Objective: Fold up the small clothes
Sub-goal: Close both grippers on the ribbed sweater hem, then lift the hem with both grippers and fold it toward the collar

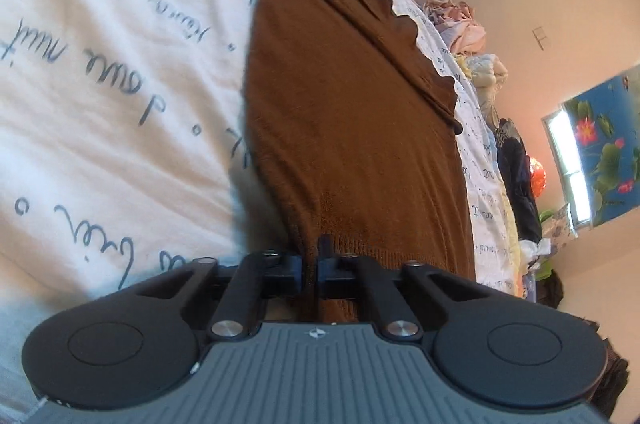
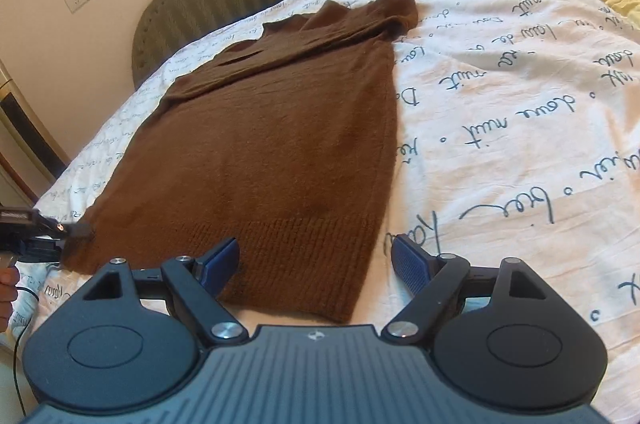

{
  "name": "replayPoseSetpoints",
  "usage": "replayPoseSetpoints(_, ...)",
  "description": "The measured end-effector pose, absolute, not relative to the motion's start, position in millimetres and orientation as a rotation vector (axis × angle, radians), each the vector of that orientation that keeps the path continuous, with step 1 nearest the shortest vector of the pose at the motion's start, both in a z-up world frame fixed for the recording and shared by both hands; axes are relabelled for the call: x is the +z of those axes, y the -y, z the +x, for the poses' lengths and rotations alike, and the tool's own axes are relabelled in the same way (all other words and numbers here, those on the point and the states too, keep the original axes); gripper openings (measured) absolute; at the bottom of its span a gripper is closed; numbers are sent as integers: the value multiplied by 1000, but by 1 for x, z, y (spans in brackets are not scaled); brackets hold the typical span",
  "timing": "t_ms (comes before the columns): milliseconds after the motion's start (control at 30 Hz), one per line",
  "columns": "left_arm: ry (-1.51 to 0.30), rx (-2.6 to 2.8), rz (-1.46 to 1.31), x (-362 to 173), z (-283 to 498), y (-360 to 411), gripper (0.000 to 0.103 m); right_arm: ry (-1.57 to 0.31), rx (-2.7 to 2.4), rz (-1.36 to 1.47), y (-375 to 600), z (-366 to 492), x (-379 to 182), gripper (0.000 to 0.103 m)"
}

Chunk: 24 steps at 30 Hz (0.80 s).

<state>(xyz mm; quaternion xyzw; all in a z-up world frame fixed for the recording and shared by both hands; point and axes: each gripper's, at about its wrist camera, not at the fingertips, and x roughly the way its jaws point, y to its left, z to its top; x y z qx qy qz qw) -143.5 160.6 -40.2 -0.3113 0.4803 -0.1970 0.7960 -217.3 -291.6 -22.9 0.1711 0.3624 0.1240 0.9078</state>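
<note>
Black gripper (image 2: 316,264), blue ribbed fingers (image 2: 408,264)

Left tongs (image 1: 311,264) pinched tight on a fold of brown knit, angled downward. Right tongs (image 2: 316,260) spread wide (blue pads (image 2: 408,262) bare), tilted down, hovering. Hand (image 2: 7,290) partly visible.

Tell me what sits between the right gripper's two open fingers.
The ribbed hem of the brown sweater lies between the right gripper fingers, unpinched, on the printed bedsheet; the right wrist view shows it.
</note>
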Motion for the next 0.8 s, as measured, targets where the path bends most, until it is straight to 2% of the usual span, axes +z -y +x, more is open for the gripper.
replayPoseSetpoints(33,-1025,-426,-663,-40,-144,-161,5,-761,259,346,289,-215,-24,41)
replayPoseSetpoints(67,-1022,-429,-671,-40,-145,-162,4,-777,242,350,289,-213,-26,25)
replayPoseSetpoints(133,-1018,-438,-681,-37,-147,-162,4,-784,269,385,291,-210,-26,9)
replayPoseSetpoints(467,-1002,-438,-714,-25,-159,-175,4,-676,296,393,295,-220,8,7)
replayPoseSetpoints(800,-997,-431,-751,-38,-186,-182,4,-669,258,420,305,-257,-3,6)
